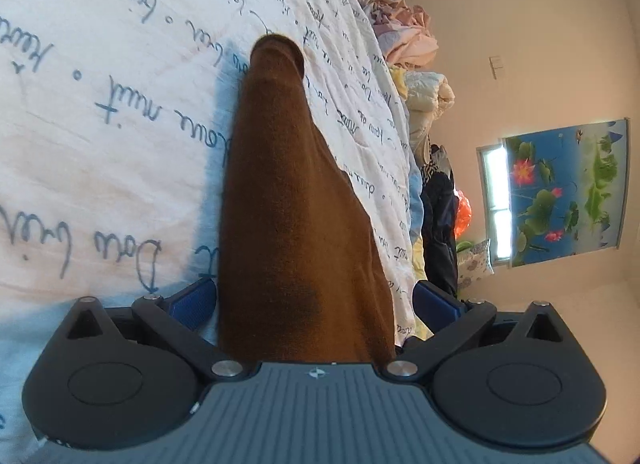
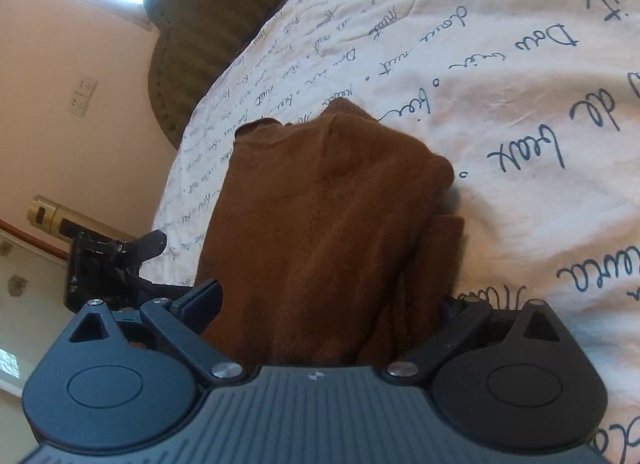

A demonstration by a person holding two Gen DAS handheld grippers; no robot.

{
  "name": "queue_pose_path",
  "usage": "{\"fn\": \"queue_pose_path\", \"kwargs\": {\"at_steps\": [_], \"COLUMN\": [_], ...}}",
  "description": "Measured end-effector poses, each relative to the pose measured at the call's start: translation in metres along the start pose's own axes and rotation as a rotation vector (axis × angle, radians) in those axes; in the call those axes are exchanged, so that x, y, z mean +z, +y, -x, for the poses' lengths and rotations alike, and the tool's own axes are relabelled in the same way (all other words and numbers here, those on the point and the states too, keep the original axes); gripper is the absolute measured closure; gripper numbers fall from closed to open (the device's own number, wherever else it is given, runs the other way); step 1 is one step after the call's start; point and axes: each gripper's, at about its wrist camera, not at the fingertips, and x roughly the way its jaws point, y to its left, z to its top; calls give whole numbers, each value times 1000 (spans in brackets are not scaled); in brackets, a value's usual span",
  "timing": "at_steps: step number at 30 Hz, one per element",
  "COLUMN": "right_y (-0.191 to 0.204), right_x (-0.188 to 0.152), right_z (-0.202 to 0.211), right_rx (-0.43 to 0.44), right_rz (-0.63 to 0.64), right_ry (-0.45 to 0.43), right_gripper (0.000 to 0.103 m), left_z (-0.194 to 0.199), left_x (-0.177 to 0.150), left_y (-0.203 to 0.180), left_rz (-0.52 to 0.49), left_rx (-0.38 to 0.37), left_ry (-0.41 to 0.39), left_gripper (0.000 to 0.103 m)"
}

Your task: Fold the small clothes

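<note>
Both fingertips of each hand-held gripper (image 1: 314,304) (image 2: 332,304) hide behind brown garment (image 1: 296,203).

1. The left gripper (image 1: 314,306) has a grey ribbed housing with a small diamond logo at its top edge
2. Two black rounded plates, each with an oval recess, flank that housing
3. Black link arms carry silver pivot screws and end in blue textured pads (image 1: 195,302)
4. The right gripper (image 2: 332,304) has the same build: grey ribbed body, black plates, triangular cut-outs, silver screws
5. Its fingers (image 2: 202,296) look dark navy
</note>
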Motion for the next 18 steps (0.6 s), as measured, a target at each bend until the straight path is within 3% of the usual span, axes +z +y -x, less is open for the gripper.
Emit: {"fn": "queue_pose_path", "kwargs": {"at_steps": [4, 6, 7, 8, 10, 13, 16, 18], "right_y": [-4, 5, 10, 14, 18, 28, 56, 72], "right_x": [-9, -9, -9, -10, -11, -13, -13, -7], "right_z": [-3, -9, -11, -13, -15, -13, -12, -13], "right_rx": [39, 12, -3, -36, -77, -103, -141, -108], "right_rz": [10, 19, 24, 19, 25, 43, 128, 150], "right_ry": [-59, -66, -62, -56, -60, -80, -99, -105], "right_gripper": [0, 4, 24, 65, 70, 74, 76, 76], "left_z": [-13, -16, -18, -20, -20, -13, -7, 0], "left_x": [-9, -12, -12, -13, -15, -19, -24, -27], "left_y": [-4, -6, -8, -6, 1, -1, -18, -35], "left_rz": [-74, -87, -98, -87, -50, -85, -171, -263], "left_rx": [19, 30, 55, 104, 110, 128, 195, 259], "left_ry": [12, 7, 17, 36, 44, 20, -7, -35], "left_gripper": [2, 7, 30, 67, 70, 74, 76, 76]}}
